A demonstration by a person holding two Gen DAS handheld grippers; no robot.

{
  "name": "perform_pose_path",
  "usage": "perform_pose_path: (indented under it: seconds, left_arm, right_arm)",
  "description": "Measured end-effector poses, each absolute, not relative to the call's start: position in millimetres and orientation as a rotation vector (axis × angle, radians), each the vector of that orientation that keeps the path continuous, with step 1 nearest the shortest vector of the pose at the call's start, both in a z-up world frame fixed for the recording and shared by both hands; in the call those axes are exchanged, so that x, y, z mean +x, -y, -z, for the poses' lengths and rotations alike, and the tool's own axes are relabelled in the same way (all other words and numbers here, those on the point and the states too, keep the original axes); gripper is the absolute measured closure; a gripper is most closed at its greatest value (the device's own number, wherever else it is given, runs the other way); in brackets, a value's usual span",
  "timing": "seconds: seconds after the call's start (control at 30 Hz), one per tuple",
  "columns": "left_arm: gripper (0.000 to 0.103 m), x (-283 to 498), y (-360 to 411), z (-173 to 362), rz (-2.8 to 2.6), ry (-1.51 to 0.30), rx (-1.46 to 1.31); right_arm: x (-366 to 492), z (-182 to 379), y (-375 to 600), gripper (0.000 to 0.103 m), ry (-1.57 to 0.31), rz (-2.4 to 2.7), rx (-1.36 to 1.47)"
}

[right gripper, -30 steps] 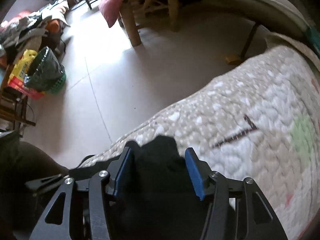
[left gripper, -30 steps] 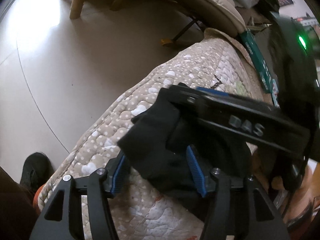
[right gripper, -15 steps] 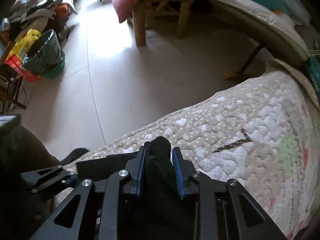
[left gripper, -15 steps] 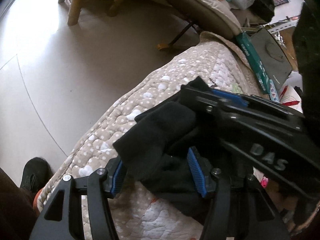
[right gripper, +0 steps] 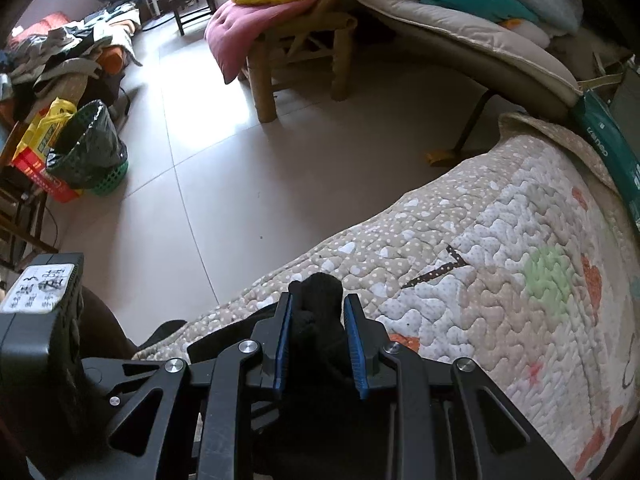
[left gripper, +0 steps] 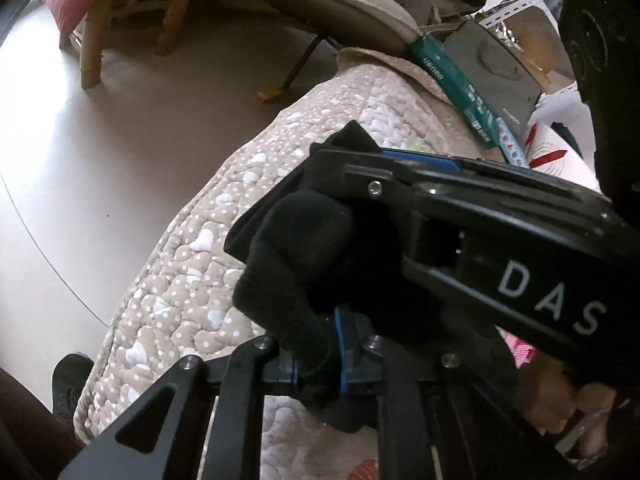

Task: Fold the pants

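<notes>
The black pants (left gripper: 296, 248) are bunched up over the quilted bed cover (left gripper: 192, 264). My left gripper (left gripper: 320, 352) is shut on a thick fold of the pants. The right gripper's black body crosses the left wrist view just above it, and it pinches the same bunch. In the right wrist view my right gripper (right gripper: 318, 320) is shut on the pants (right gripper: 318, 312), whose black tip sticks out between the blue pads. Both grippers sit close together near the bed's edge. The rest of the pants is hidden under the grippers.
The quilted cover (right gripper: 500, 280) spreads right. Tiled floor (right gripper: 280, 152) lies beyond the bed edge, with a wooden stool (right gripper: 300, 52), a recliner (right gripper: 460, 40), a green bin (right gripper: 88, 148) and clothes piles. A green box (left gripper: 452, 80) lies at the bed's far end.
Both grippers have closed on the pants: the right one first, then the left. The right gripper has moved nearer the left, and the bunch is lifted and gathered.
</notes>
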State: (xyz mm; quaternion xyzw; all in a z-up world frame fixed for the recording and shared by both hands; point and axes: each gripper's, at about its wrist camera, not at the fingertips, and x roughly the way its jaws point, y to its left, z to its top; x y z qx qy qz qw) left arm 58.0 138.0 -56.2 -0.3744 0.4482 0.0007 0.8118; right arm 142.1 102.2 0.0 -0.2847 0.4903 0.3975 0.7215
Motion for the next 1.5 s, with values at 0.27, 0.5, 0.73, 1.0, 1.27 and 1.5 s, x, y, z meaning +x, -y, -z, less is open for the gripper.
perform_pose_path:
  seconds: [0.27, 0.5, 0.73, 1.0, 1.27, 1.5]
  left_arm:
    - [0.091, 55, -111, 12, 0.055, -0.898, -0.693]
    - [0.091, 67, -65, -5, 0.115, -0.931, -0.597]
    - [0.091, 84, -8, -4, 0.153, -0.982, -0.475]
    - [0.089, 92, 69, 12, 0.225, -1.033, -0.308]
    - [0.071, 49, 70, -10, 0.434, -1.032, -0.275]
    - [0.069, 34, 11, -27, 0.340, -0.985, -0.320]
  right_arm:
    - [146, -35, -74, 0.075, -1.027, -0.867, -0.536]
    - [151, -51, -8, 0.075, -1.015, -0.805, -0.409]
    - [154, -48, 63, 0.075, -1.023, -0.728, -0.277]
    - [156, -14, 158, 0.074, -1.065, -0.604, -0.099]
    - [144, 10, 252, 0.037, -1.100, -0.450, 0.093]
    - [128, -23, 296, 0.037, -0.986, -0.260, 0.153]
